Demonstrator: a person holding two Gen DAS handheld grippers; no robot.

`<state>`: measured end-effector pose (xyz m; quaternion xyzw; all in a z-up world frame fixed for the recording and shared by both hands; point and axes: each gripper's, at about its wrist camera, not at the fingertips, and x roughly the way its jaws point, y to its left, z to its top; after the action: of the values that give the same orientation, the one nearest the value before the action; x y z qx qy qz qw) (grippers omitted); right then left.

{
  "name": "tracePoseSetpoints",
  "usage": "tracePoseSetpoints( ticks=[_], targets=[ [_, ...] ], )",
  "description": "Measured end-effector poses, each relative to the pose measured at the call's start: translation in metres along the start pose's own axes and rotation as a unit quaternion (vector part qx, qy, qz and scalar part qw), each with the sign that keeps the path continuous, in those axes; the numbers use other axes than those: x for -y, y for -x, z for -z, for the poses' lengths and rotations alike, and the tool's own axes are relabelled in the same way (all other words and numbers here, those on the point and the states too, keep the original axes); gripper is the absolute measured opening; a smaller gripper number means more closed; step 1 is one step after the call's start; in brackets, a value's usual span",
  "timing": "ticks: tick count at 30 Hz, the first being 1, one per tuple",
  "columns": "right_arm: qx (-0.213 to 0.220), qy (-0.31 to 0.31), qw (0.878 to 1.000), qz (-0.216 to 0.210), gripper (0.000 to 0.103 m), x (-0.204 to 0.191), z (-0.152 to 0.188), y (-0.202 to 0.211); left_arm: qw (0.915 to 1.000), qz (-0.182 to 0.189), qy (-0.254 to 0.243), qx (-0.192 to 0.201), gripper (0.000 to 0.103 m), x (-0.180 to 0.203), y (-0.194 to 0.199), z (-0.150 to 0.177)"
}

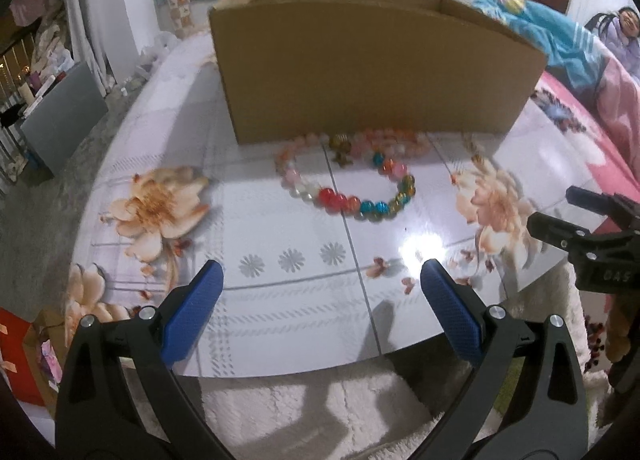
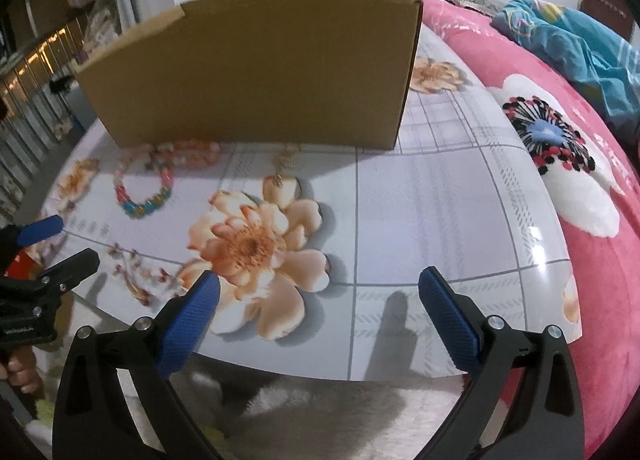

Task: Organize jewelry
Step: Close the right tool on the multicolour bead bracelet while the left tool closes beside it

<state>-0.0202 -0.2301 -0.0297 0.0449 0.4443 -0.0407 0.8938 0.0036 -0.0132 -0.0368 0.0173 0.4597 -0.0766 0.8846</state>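
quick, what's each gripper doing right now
left gripper: open, holding nothing.
right gripper: open, holding nothing.

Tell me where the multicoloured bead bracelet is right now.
The multicoloured bead bracelet lies flat on the floral table, just in front of the cardboard box and touching the pink bead bracelet; it sits far left in the right wrist view.
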Motion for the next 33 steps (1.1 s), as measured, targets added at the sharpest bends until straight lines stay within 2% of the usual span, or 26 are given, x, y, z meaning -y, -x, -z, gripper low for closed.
tracePoseSetpoints(
  ticks=[11, 19, 25, 30, 33],
  targets=[
    [0.0, -0.013, 0.998, -0.055, 0.097, -0.009, -0.004, 0.004, 0.9992, 0.011, 0.023, 0.032, 0.096, -0.019, 0.013, 0.003],
    [0.011, -0.007, 0.996, -0.087, 0.097, -0.025, -0.014, 0.002, 0.9974, -0.005, 0.012, 0.071, 0.096, -0.032, 0.025, 0.007],
    [0.016, -0.003, 0.994, -0.11, 0.097, -0.039, -0.022, 0.001, 0.9962, 0.0, 0.004, 0.088, 0.095, -0.038, 0.025, 0.004],
    [0.015, -0.021, 0.99, -0.14, 0.091, -0.046, -0.03, -0.002, 0.9952, 0.012, 0.001, 0.097, 0.094, -0.042, 0.022, 0.0],
    [0.006, -0.021, 0.991, -0.134, 0.083, -0.058, -0.038, -0.01, 0.9955, 0.014, 0.005, 0.093, 0.09, -0.045, 0.013, -0.007]
  ],
)
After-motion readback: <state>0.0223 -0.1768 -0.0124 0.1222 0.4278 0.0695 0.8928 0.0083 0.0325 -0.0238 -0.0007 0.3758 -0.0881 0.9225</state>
